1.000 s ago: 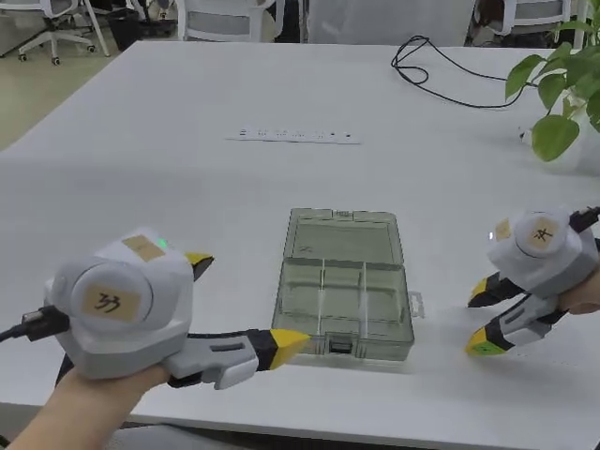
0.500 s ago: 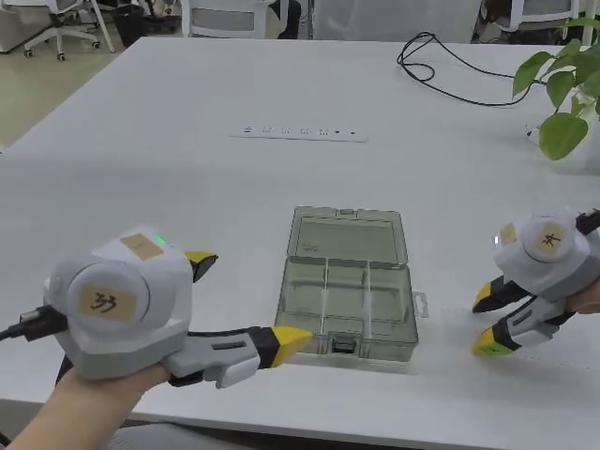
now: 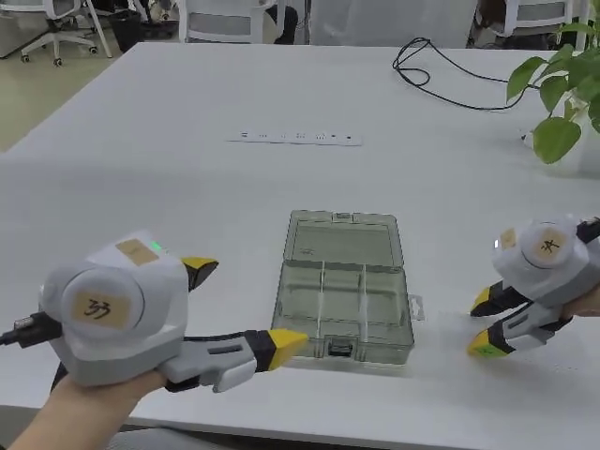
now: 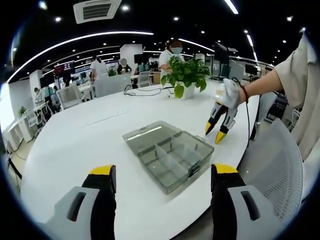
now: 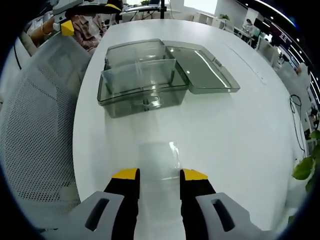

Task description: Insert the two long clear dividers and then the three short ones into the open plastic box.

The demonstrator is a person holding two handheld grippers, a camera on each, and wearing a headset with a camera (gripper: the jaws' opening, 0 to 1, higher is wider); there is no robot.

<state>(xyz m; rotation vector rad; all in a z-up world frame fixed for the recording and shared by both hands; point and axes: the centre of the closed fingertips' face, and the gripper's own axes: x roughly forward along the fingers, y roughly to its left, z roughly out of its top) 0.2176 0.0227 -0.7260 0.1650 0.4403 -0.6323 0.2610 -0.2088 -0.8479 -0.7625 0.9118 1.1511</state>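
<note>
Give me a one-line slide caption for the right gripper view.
Open right claw poised before a clear divider on the white table, open plastic box beyond.

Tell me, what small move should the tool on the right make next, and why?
Probably ease the right tool forward and down, then shut it on the clear divider lying flat on the table just ahead of its open jaws. The open box sits farther on, so the piece likely needs picking up first. The left tool is open and empty.

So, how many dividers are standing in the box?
2 show: one long divider left of centre in the open box, another right of centre. Clear short ones may go unseen.
</note>
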